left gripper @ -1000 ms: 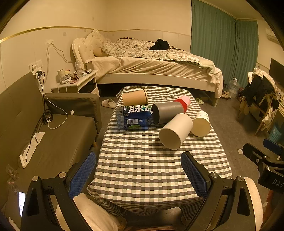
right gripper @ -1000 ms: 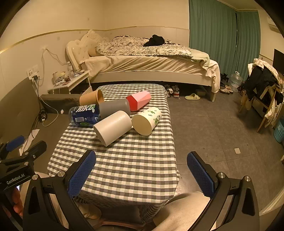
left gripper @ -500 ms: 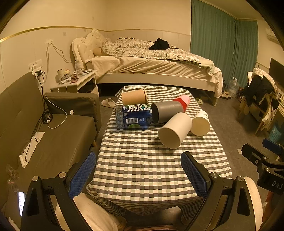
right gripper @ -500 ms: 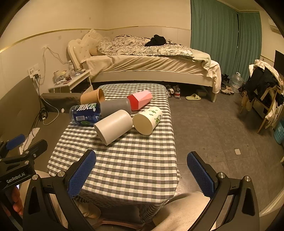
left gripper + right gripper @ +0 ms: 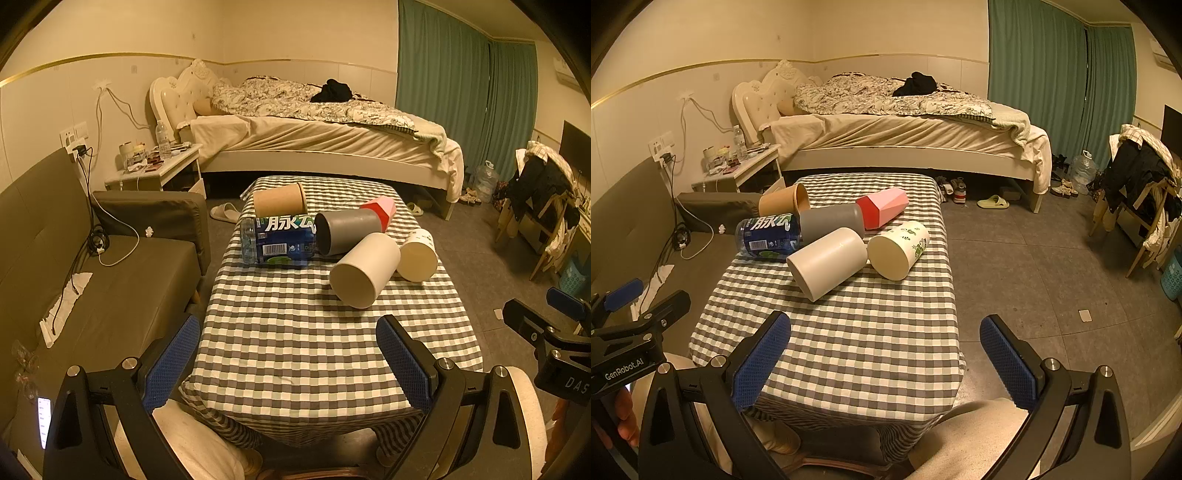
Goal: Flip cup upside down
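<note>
The near half of the checked-cloth desk (image 5: 295, 332) lies bare. Across its far half a touching cluster blocks the way: white cylindrical cup (image 5: 364, 271), cream printed paper cup (image 5: 417, 254), grey cup (image 5: 345, 230), blue-labelled plastic bottle (image 5: 277, 240), brown paper cup (image 5: 279, 199), red-and-pink faceted cup (image 5: 380, 212).

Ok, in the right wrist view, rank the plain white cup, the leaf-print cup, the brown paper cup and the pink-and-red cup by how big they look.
1. Plain white cup, nearest the camera.
2. Leaf-print cup.
3. Pink-and-red cup and brown paper cup look alike; the brown one is partly hidden, and both lie farther back, so I won't rank them.
</note>
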The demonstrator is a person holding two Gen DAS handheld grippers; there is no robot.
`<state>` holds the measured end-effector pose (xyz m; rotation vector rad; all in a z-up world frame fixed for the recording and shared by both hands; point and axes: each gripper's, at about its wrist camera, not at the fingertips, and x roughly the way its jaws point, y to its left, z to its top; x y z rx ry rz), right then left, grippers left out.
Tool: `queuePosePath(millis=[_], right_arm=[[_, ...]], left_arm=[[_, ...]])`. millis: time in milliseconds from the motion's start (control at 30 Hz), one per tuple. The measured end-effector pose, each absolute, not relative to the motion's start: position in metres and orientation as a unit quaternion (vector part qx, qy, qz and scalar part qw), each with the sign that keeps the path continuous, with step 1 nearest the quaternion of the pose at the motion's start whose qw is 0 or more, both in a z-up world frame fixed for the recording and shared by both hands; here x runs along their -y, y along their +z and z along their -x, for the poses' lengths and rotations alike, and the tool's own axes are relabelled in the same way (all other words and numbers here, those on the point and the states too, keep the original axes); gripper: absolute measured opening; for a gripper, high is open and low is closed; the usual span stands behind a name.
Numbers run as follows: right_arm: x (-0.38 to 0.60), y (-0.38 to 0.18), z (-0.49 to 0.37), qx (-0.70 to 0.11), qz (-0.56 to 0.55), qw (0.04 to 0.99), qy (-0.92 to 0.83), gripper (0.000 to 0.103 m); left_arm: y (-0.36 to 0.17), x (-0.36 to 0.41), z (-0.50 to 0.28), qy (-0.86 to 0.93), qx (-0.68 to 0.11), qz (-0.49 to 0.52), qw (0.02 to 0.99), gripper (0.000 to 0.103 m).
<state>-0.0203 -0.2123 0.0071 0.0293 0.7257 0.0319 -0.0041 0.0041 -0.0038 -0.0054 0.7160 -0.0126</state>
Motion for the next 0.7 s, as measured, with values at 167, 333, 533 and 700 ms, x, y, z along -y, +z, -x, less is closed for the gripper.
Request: queuePosePath(millis=[167, 333, 533, 700], right_arm=[[0.2125, 0.0067, 0.0204, -0.355, -0.014, 0.935, 0.016, 0.103], [0.2122, 0.0064, 0.0206, -0.355, -0.014, 0.935, 0.016, 0.103], [0.2123, 0.0052, 0.0205, -0.356, -0.013, 0.934, 0.017, 0.103], [0.2114, 0.0035, 0.0204, -0.356, -0.012, 0.934, 0.017, 0.103]], left_arm=[[-0.0042, -0.0031, 0.0041, -0.006, -0.351, 0.002, 0.937, 0.099], [-0.0043, -0.0033, 0.0047, -0.006, -0.351, 0.003, 0.936, 0.099], [-0.0045, -0.0033, 0.0044, -0.006, -0.351, 0.002, 0.936, 0.099], [-0.0042, -0.0034, 0.0038, -0.006, -0.352, 0.003, 0.936, 0.099]])
